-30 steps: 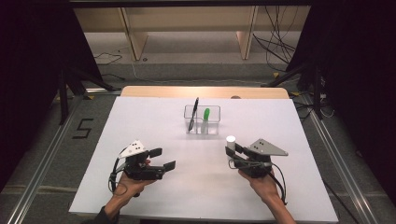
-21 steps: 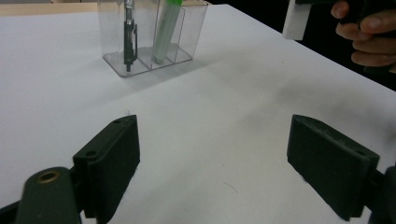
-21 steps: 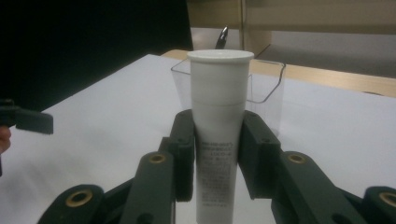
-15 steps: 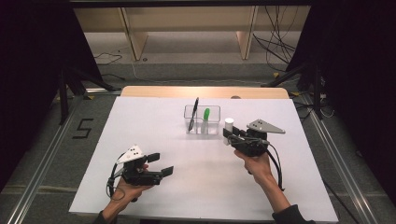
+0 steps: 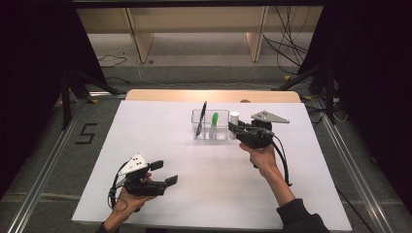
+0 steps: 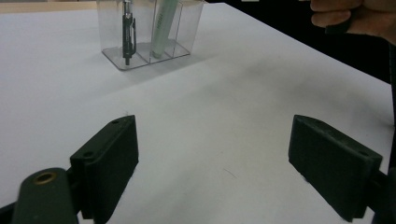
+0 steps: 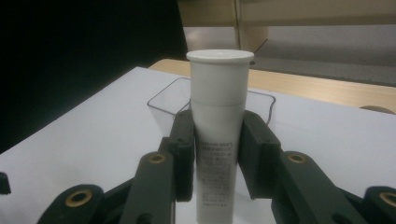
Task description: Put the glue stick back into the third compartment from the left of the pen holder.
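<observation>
A white tube [image 7: 218, 135] with a flat cap stands upright between the pads of my right gripper [image 7: 215, 156], which is shut on it. In the high view my right gripper [image 5: 236, 128] holds the white tube [image 5: 234, 118] just right of a clear plastic organiser [image 5: 210, 125]. The organiser holds a black pen [image 5: 201, 118] and a green-capped tube [image 5: 214, 120]. My left gripper [image 5: 162, 173] hovers near the table's front left, open with nothing between its pads. In the left gripper view the organiser [image 6: 148, 29] stands far ahead, with the pen [image 6: 127, 30] and the pale green tube [image 6: 161, 28] inside.
The white table [image 5: 160, 141] has a wooden strip [image 5: 214, 95] along its far edge. Beyond it are wooden shelf legs [image 5: 141, 43] and cables [image 5: 286, 48] on the floor. Black curtains flank both sides. A "5" mark [image 5: 86, 134] lies on the floor at left.
My right gripper has carried the white tube away from the front right, up and toward the organiser. My left gripper has stayed about where it was.
</observation>
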The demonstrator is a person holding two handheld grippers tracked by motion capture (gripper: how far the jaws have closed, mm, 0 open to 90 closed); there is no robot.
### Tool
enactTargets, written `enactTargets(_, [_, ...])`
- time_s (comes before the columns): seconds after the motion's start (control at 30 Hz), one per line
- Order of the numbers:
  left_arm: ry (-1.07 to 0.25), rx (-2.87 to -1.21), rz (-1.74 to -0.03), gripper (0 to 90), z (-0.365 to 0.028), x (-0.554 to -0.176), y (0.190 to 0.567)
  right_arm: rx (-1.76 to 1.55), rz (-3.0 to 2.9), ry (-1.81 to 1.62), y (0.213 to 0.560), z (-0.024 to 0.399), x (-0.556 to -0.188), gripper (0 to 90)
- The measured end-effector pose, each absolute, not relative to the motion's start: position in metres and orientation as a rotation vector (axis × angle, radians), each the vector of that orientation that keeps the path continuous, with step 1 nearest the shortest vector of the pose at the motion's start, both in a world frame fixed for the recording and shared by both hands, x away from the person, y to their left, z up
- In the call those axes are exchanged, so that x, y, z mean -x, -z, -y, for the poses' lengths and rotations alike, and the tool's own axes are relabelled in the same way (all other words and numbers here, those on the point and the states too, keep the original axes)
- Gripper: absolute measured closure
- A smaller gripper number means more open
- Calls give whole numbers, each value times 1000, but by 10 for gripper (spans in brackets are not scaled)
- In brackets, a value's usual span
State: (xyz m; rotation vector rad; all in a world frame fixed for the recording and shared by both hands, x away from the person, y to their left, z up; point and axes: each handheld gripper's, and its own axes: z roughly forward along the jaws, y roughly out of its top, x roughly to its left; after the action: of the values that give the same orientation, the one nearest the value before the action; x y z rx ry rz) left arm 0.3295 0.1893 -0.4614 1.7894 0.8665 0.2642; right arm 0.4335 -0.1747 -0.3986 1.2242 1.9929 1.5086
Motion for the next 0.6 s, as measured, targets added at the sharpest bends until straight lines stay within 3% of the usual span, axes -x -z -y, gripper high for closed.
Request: enactTargets(0.6, [-301, -1779, -854, 157, -194, -326, 462, -1277, -1975, -1476, 387, 158, -475, 692])
